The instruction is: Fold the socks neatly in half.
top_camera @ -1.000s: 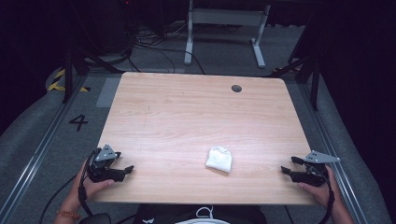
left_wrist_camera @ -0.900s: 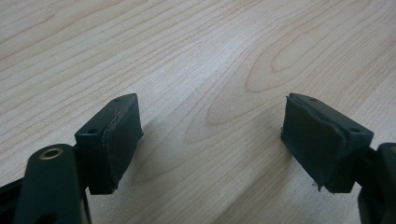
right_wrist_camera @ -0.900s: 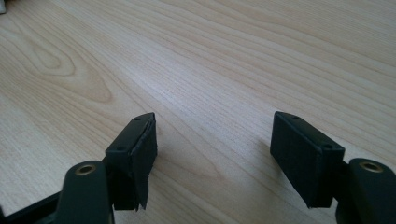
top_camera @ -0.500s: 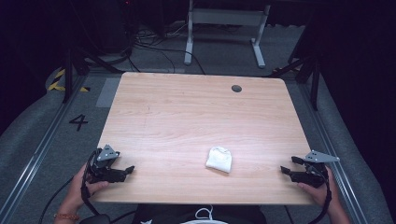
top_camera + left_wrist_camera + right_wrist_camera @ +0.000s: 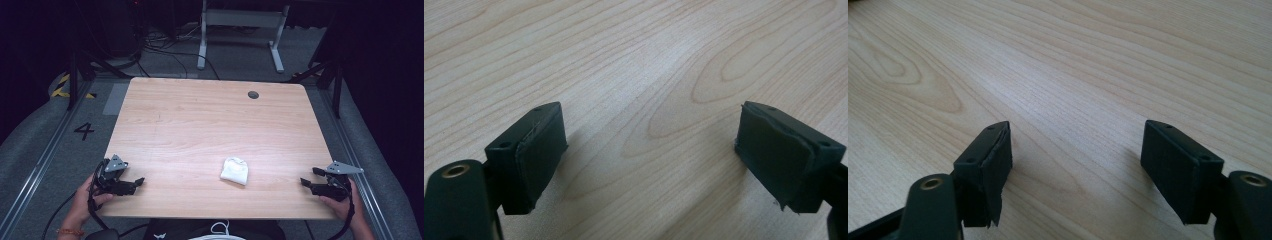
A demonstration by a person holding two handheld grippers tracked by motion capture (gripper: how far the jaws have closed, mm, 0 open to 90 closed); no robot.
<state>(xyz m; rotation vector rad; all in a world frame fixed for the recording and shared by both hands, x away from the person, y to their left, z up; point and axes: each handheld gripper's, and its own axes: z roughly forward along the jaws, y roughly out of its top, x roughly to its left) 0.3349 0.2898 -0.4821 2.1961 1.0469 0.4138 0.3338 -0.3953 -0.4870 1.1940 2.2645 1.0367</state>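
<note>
Nearest, at the tabletop's (image 5: 210, 125) front edge, the left gripper (image 5: 134, 183) sat at the front left corner, held in the person's left hand (image 5: 85, 197). Its jaws had just been opening and stood wide apart with nothing between them; in the left gripper view only bare wood grain lay between the two black pads (image 5: 541, 150). Left gripper (image 5: 649, 155) rode low over the wood there. At the front right corner the right gripper (image 5: 309, 179) was held in the right hand (image 5: 345, 202), jaws pointing inward toward the middle of the tabletop. Those jaws were also well apart and gripped nothing; in the right gripper view, right gripper (image 5: 1075, 165) showed plain wood between its pads (image 5: 995, 160). Grey three-cornered plates topped both grippers, and cables trailed off the front edge.

Between the two grippers, a little right of centre and near the front edge, lay a small white cloth (image 5: 234, 170), bunched up, flat on the wood. It was well apart from both grippers, closer to the right one. Neither touched it.

Farther back, near the far right of the tabletop, was a small dark round hole (image 5: 253, 94). Beyond the far edge stood a grey metal stand (image 5: 240, 30) on the carpet, with black cables on the floor left of it. At the left, a "4" (image 5: 84, 131) was marked on the floor.
</note>
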